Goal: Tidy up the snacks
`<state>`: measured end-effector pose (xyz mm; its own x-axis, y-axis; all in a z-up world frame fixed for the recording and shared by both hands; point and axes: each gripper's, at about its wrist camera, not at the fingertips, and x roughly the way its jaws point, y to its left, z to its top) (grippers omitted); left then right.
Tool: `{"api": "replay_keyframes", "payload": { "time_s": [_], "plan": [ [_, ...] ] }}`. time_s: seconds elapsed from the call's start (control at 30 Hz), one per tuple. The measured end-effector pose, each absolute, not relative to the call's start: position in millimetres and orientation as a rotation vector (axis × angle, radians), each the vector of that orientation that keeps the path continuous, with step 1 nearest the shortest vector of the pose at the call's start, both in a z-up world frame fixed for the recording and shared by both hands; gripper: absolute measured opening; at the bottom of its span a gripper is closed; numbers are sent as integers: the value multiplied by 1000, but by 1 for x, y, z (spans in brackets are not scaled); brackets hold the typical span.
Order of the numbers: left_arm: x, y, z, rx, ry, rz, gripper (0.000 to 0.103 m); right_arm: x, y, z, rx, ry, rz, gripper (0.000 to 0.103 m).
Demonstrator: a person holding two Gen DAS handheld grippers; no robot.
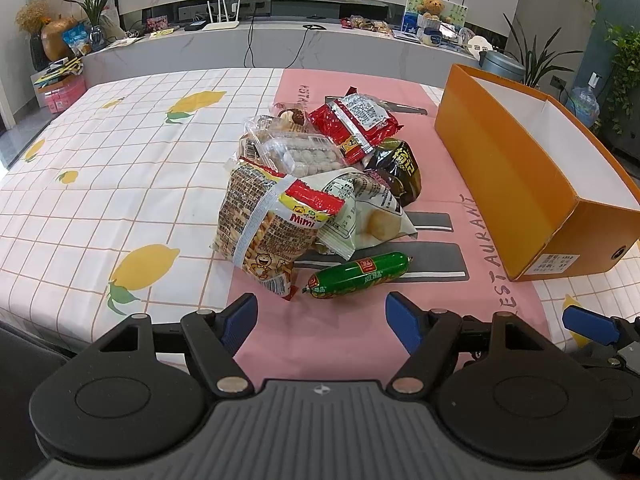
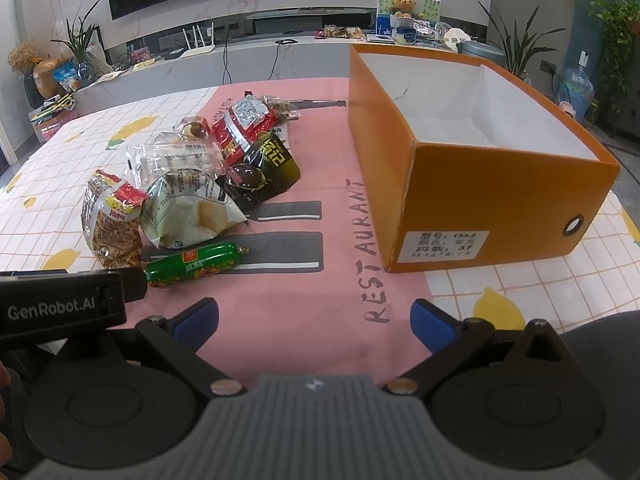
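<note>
A pile of snacks lies on the pink mat: a green sausage (image 1: pixel 358 275) (image 2: pixel 196 265) nearest me, a Mimi stick-snack bag (image 1: pixel 268 224) (image 2: pixel 112 222), a white bag (image 1: pixel 360 208) (image 2: pixel 188 208), a dark packet (image 1: pixel 396 168) (image 2: pixel 264 168), a red packet (image 1: pixel 352 122) (image 2: pixel 240 124) and a clear tray of balls (image 1: pixel 304 152) (image 2: pixel 176 156). An open orange box (image 1: pixel 516 176) (image 2: pixel 452 184) stands to the right, empty inside. My left gripper (image 1: pixel 322 318) is open just short of the sausage. My right gripper (image 2: pixel 314 320) is open and empty over the mat.
The table has a lemon-print checked cloth (image 1: pixel 120 184) and a pink mat (image 2: pixel 304 292). The right gripper's blue pad shows in the left wrist view (image 1: pixel 588 324); the left gripper's body shows in the right wrist view (image 2: pixel 60 304). A TV bench with clutter stands behind.
</note>
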<state>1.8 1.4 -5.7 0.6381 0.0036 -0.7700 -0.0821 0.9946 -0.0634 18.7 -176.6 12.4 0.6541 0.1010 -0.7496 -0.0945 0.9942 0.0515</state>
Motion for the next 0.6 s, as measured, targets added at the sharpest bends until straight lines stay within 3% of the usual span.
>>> {"api": "replay_keyframes", "payload": {
  "time_s": [0.6],
  "plan": [
    [0,2,-7,-100,879,47,86,18,-177,12,9,847,112,99]
  ]
}}
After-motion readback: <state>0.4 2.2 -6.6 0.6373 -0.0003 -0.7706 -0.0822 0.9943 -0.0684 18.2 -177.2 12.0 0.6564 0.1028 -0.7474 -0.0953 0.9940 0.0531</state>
